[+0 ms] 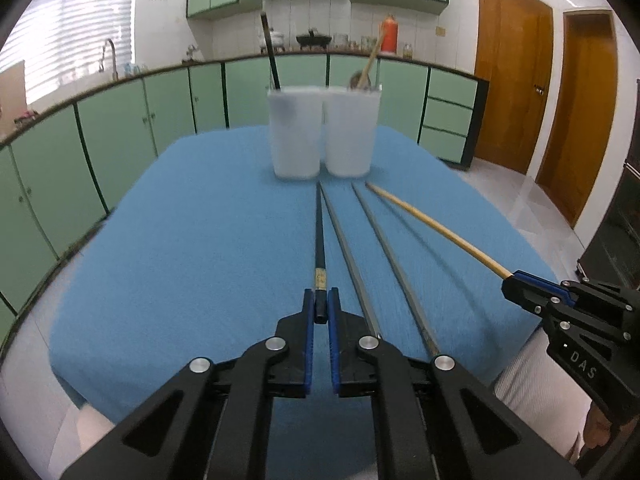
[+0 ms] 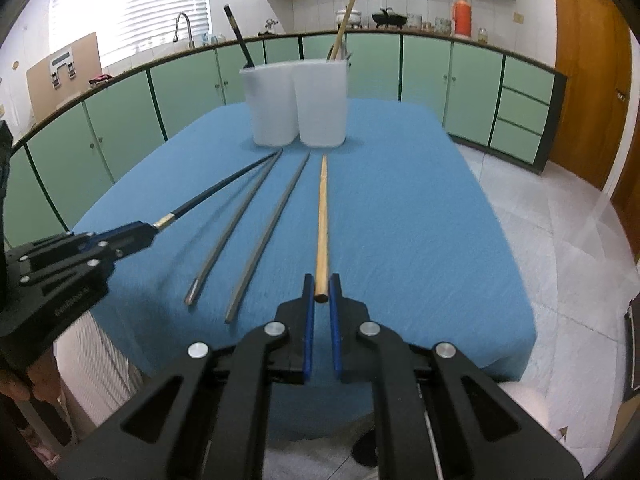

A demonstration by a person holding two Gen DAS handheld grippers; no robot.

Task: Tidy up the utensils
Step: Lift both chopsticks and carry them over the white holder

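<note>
My left gripper is shut on the near end of a black chopstick, whose tip points at the two white cups. My right gripper is shut on the near end of a wooden chopstick. Two grey metal chopsticks lie between them on the blue cloth. The left cup holds another black chopstick. The right cup holds a wooden chopstick and something metal. In the right wrist view the left gripper shows at the left with the black chopstick.
The cloth-covered table stands in a kitchen with green cabinets around it. A tiled floor lies to the right of the table, with wooden doors beyond. A person's striped clothing and a hand show at the near edge.
</note>
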